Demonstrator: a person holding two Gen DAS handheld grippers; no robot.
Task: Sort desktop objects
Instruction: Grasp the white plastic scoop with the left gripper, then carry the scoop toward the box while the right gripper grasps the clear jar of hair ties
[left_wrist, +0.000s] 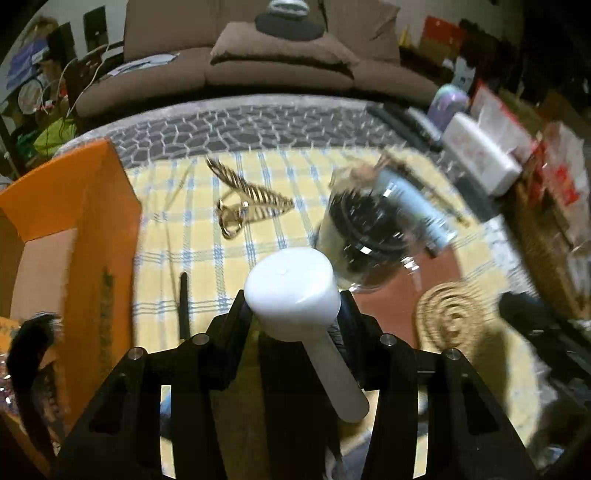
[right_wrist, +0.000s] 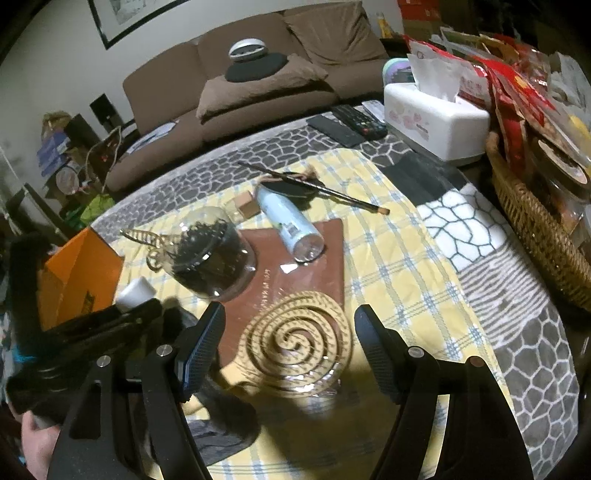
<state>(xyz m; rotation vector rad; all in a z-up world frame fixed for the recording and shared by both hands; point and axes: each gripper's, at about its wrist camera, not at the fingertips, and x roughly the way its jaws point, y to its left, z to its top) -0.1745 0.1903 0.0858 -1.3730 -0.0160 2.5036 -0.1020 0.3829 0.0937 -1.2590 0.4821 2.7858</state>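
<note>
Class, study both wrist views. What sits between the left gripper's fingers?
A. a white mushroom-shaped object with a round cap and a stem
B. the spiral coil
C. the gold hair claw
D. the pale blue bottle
A: in the left wrist view the white mushroom-shaped object sits between the fingers of the left gripper; the gold hair claw, pale blue bottle and spiral coil lie on the table.

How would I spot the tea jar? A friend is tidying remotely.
On the yellow checked cloth, find the brown leather mat. At its left edge stands the glass jar, domed, clear and filled with dark loose leaves, unlike the pale blue bottle lying beside it.
</note>
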